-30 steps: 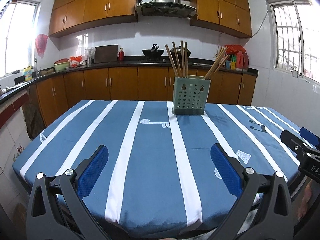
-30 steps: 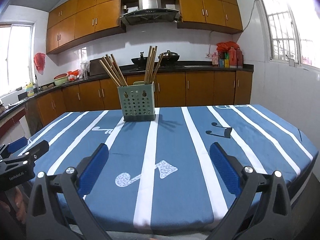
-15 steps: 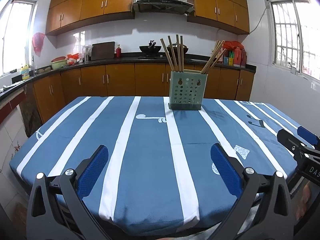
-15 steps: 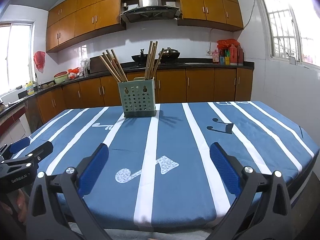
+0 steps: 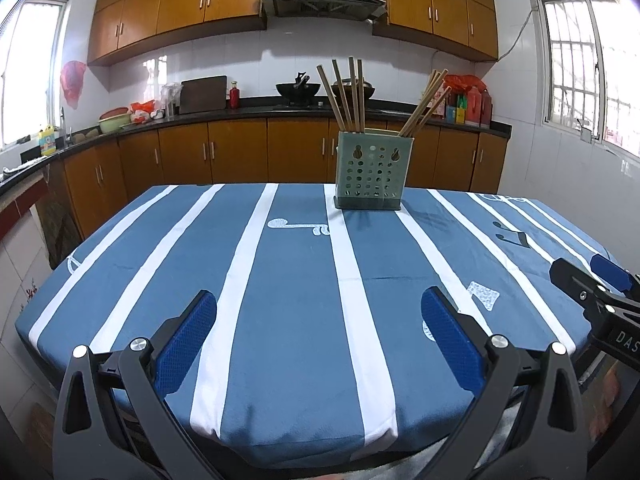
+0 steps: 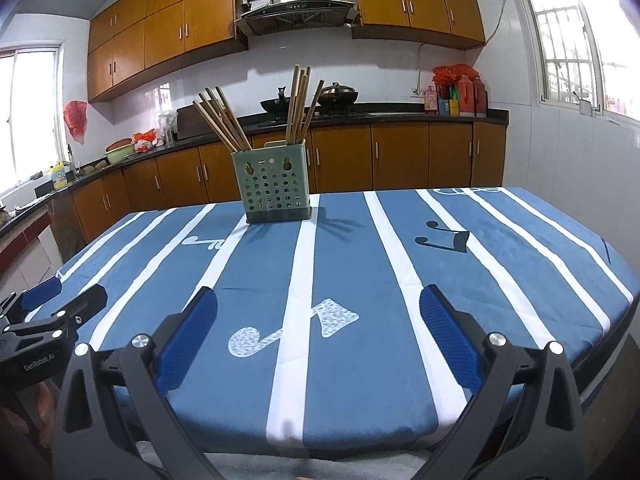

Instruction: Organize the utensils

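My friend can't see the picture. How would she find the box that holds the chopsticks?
Look at the big table with the blue and white striped cloth. Near its far edge stands the green holder, the only thing standing on the cloth. It has round holes in its side, and wooden chopsticks poke up in two bunches.

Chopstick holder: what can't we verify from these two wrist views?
- Inside of the chopstick holder: hidden by its front wall in both views, so any divider is unknown.
- Lower ends of the chopsticks: hidden inside the holder.
- Right claw: cut off by the frame edge in the left wrist view.
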`<action>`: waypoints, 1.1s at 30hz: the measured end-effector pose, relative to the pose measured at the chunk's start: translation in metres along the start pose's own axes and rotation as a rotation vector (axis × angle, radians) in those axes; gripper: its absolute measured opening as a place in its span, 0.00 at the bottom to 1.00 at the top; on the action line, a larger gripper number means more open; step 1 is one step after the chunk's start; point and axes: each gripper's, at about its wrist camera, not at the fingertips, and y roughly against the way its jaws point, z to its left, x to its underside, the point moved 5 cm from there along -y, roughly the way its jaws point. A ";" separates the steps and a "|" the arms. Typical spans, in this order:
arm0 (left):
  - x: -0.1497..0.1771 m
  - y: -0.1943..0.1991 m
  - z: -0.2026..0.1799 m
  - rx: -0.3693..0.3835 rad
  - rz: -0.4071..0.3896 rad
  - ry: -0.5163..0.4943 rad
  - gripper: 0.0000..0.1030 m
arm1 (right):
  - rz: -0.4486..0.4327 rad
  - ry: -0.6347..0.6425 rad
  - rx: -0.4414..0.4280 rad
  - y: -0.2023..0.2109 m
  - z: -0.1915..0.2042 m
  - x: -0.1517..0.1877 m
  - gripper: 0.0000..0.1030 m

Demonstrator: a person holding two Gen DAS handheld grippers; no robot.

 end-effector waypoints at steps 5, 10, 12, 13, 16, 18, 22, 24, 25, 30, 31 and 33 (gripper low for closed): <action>0.000 0.000 0.000 0.002 0.000 -0.001 0.98 | 0.000 0.000 0.001 0.000 0.000 0.000 0.96; 0.000 -0.001 -0.001 0.001 0.000 -0.002 0.98 | 0.001 -0.001 0.000 0.000 0.000 0.000 0.96; 0.000 -0.001 -0.001 0.001 -0.001 -0.002 0.98 | 0.001 -0.001 0.000 0.000 0.000 0.000 0.96; 0.000 -0.001 -0.001 0.001 0.000 -0.002 0.98 | 0.001 -0.001 0.000 0.000 0.001 0.000 0.96; 0.000 -0.001 -0.002 0.001 -0.002 -0.003 0.98 | 0.000 -0.001 0.000 0.000 0.001 0.000 0.96; -0.001 -0.001 -0.003 0.001 -0.006 -0.005 0.98 | 0.001 -0.001 0.000 0.000 0.001 0.000 0.96; 0.000 0.002 -0.005 0.002 -0.011 -0.009 0.98 | 0.001 -0.001 0.000 0.000 0.001 0.000 0.96; 0.000 0.002 -0.005 0.002 -0.010 -0.009 0.98 | 0.001 -0.001 0.000 0.000 0.001 0.000 0.96; 0.000 0.002 -0.005 0.002 -0.010 -0.009 0.98 | 0.001 -0.001 0.000 0.000 0.001 0.000 0.96; 0.000 0.002 -0.005 0.003 -0.010 -0.009 0.98 | 0.001 -0.001 0.000 0.000 0.001 -0.001 0.96; 0.000 0.002 -0.005 0.002 -0.010 -0.009 0.98 | 0.002 -0.001 0.000 0.000 0.001 0.000 0.96; 0.000 0.002 -0.005 0.003 -0.011 -0.009 0.98 | 0.001 -0.001 0.000 0.000 0.001 -0.001 0.96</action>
